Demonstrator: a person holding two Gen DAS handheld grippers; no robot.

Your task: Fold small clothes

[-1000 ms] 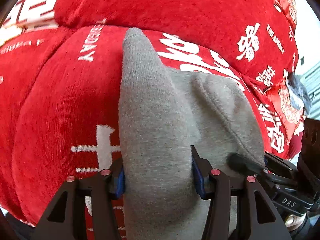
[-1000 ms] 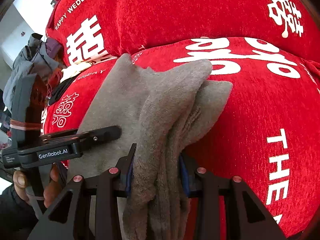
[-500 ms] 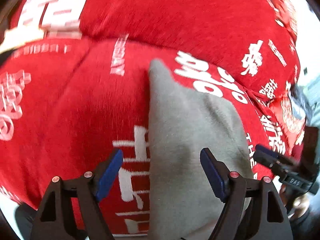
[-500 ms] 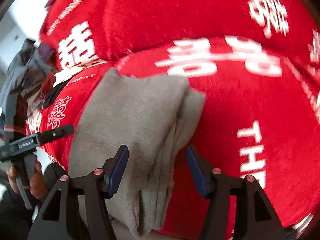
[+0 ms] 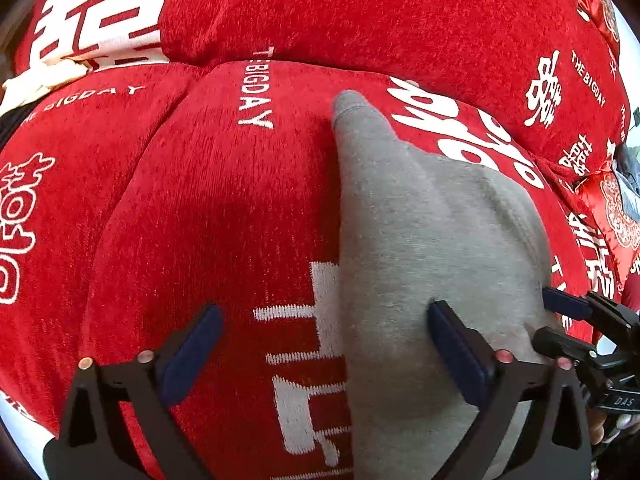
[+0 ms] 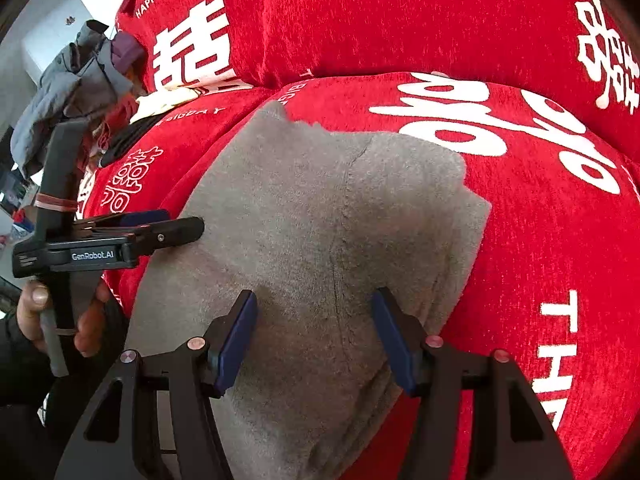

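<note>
While both our grippers hang over the red cushion [image 5: 208, 216], the grey garment [image 5: 404, 264] lies folded flat on its seat, nothing gripping it. Our left gripper [image 5: 324, 344] has its jaws spread wide: the left blue pad [image 5: 192, 354] sits above bare red fabric with white lettering, and the other pad above the grey cloth, neither pinching anything. From the right wrist view we see the garment [image 6: 320, 216] as a stacked bundle, its layered edges showing along the right side and a seam running down the middle. Our right gripper [image 6: 316, 336] is likewise released, its blue pads [image 6: 236, 340] parted above the near part of the cloth. We see the left gripper [image 6: 120, 240] from the side there, held by a bare hand [image 6: 60, 312] at the garment's left edge. Behind the seat rises a red back cushion [image 6: 400, 16] printed in white, and a heap of grey clothing [image 6: 68, 84] sits far left.
</note>
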